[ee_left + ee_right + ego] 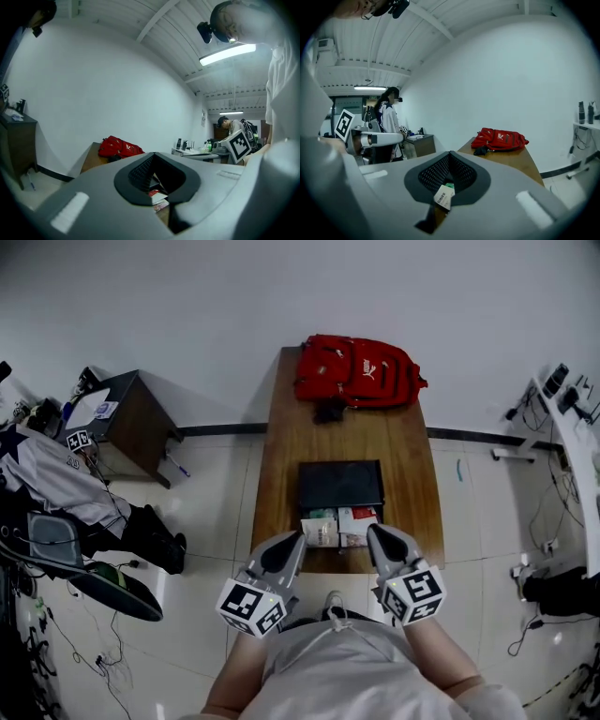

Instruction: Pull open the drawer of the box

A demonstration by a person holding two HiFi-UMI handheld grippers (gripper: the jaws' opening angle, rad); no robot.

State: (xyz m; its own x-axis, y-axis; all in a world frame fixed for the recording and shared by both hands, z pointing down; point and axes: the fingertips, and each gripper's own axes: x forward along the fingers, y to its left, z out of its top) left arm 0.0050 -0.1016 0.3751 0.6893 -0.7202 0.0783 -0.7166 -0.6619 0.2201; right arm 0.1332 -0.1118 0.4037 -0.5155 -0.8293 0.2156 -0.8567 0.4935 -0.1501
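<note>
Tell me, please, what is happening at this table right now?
A person works two handheld grippers at a wooden table. The drawer of the black box stands pulled out, packets showing inside. The left gripper and right gripper hover by the drawer's front corners, jaws together, holding nothing. A red backpack lies at the far end.

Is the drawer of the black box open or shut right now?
Open. The drawer sticks out of the black box toward the person, and packets inside it show from above.
</note>
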